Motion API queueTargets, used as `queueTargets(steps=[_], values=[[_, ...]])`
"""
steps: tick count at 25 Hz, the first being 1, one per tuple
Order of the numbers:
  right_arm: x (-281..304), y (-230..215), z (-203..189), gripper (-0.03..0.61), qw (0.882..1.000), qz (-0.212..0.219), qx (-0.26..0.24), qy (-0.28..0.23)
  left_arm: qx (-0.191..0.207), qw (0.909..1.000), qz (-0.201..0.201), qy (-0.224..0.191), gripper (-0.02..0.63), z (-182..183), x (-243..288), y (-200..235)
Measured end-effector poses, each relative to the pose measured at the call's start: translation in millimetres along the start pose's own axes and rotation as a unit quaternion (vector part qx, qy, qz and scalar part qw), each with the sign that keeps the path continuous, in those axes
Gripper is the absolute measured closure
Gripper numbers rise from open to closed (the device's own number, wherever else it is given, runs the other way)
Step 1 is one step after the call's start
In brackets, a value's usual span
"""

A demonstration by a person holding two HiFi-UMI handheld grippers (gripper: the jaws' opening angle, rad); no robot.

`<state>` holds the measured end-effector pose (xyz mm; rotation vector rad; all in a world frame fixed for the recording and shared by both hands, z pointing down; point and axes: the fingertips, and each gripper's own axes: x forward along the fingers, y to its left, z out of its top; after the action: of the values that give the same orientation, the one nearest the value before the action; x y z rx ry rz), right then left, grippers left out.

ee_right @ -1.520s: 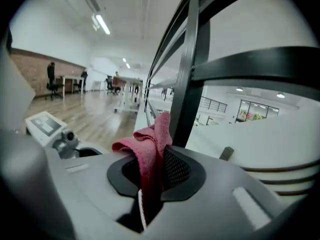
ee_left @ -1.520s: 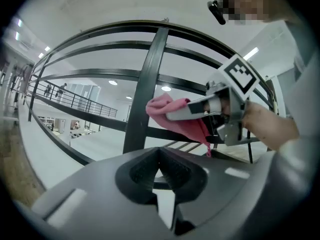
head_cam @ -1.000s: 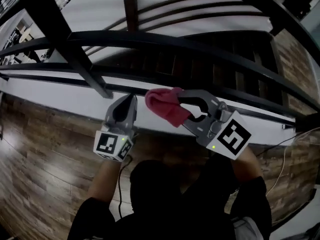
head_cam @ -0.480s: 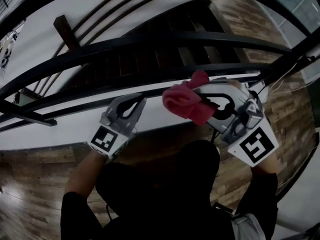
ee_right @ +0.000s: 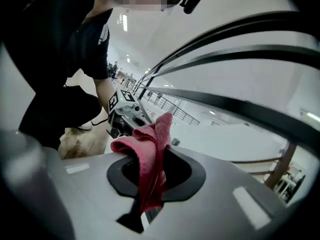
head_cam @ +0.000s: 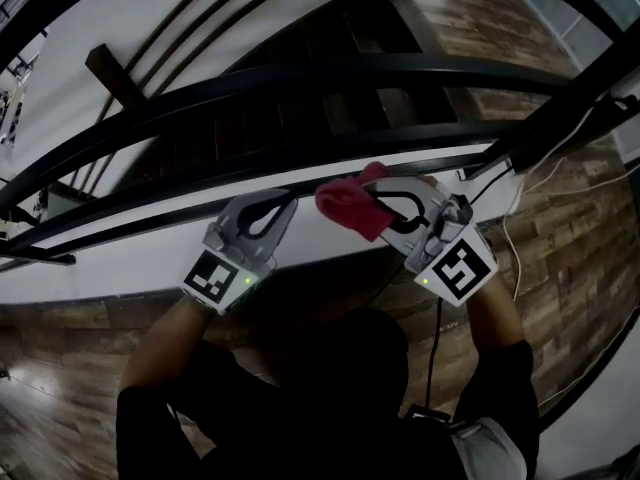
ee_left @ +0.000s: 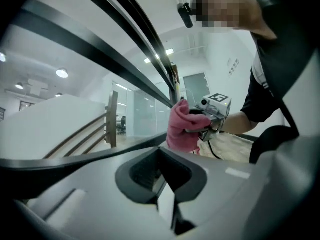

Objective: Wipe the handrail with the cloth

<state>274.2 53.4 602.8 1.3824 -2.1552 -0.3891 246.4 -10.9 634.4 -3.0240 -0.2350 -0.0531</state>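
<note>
Head view: mounted above, facing steeply down; left gripper (head_cam: 280,203) near centre at 8 o'clock, right gripper (head_cam: 380,208) at 4 o'clock, handrail (head_cam: 330,71) at 12. Each gripper view looks closely along its own jaws, sideways toward the opposite gripper. All views share the cloth (head_cam: 348,206).

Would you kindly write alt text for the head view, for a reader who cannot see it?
Seen from above, the right hand-held gripper clamps a crumpled pink cloth close to a black metal handrail. The left hand-held gripper, shut and empty, is alongside it, with a brown wooden floor below.
</note>
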Motion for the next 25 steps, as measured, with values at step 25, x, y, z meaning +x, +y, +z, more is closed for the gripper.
queueTargets(steps=[25], values=[[-148,-123,-268,0.528,0.907,-0.374,0.034,0.192,-0.093,0.9918,-0.083,0.027,0.614,-43,236,-112]])
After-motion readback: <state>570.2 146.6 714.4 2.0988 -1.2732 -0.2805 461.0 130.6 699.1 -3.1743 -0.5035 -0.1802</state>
